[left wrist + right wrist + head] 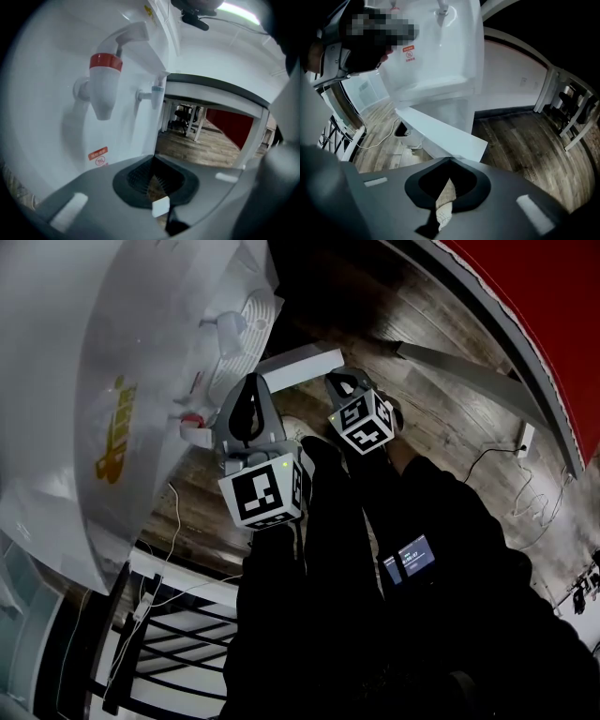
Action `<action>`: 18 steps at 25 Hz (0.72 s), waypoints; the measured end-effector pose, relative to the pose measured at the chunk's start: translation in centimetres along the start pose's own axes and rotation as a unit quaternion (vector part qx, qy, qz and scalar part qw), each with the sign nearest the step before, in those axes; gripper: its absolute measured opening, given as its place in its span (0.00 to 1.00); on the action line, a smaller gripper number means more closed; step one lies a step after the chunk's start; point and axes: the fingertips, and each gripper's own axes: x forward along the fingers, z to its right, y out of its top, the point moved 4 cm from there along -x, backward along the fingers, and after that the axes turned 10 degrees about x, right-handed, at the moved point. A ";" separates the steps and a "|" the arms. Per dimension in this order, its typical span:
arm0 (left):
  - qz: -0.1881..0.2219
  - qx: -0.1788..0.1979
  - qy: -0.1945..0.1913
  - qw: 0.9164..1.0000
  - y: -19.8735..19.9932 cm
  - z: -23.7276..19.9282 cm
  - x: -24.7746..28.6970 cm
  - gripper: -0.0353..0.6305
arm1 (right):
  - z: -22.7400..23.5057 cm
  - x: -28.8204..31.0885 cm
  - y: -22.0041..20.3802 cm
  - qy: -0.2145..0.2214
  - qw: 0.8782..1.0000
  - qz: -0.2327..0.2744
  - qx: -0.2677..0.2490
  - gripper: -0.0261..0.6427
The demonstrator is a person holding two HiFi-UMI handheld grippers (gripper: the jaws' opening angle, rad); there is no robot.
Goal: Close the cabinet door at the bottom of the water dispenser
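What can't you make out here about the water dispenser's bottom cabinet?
Inside of the cabinet: right gripper view, the open door blocks nearly all of it.
Cabinet front: head view, the left gripper and right gripper stand before it.
Print on the red label: left gripper view, too small.
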 end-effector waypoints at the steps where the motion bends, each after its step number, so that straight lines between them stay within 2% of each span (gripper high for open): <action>1: 0.001 -0.001 -0.002 1.000 0.0 0.2 0.0 0.06 | 0.3 0.2 0.3 -0.001 1.000 0.002 0.002 0.04; 18: -0.005 -0.006 -0.009 1.000 -0.4 0.4 0.0 0.06 | 4.5 5.3 10.4 -0.001 0.999 0.045 -0.011 0.04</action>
